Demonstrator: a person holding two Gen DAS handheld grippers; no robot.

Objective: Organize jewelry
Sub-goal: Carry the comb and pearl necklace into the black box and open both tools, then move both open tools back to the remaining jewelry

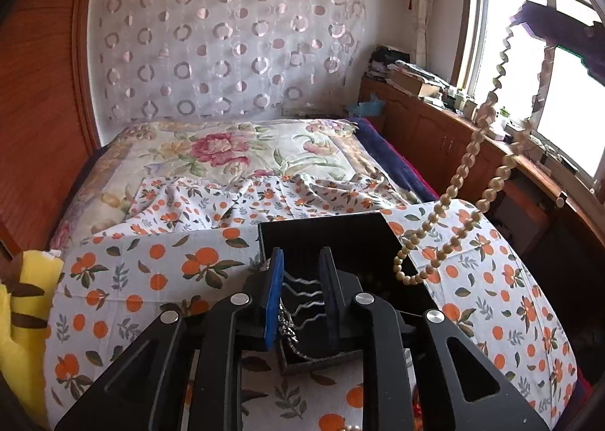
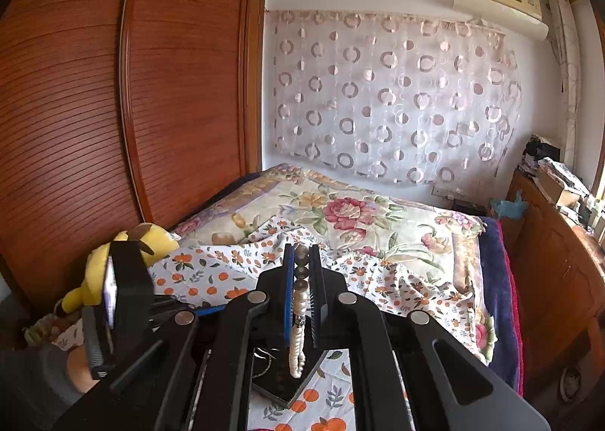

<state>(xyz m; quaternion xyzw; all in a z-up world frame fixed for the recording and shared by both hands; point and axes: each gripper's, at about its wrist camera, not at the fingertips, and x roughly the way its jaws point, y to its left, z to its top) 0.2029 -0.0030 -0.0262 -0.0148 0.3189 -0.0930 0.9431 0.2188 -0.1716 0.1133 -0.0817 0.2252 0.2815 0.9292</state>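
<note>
A black jewelry box [image 1: 340,238] sits on the orange-print cloth [image 1: 151,272]; it also shows in the right wrist view [image 2: 287,385]. My left gripper [image 1: 302,264] is open over the box, with a thin silver chain [image 1: 287,329] hanging by its blue pad. My right gripper [image 2: 302,257] is shut on a pearl bead necklace [image 2: 300,302] that hangs down toward the box. In the left wrist view the necklace [image 1: 450,204] hangs in a long loop from the right gripper [image 1: 544,26] high at the upper right, its lower end over the box's right edge.
A yellow plush toy [image 2: 113,268] lies at the left of the bed [image 2: 359,211]. A wooden wardrobe [image 2: 113,109] stands on the left. A cluttered wooden cabinet [image 1: 472,136] runs under the window on the right.
</note>
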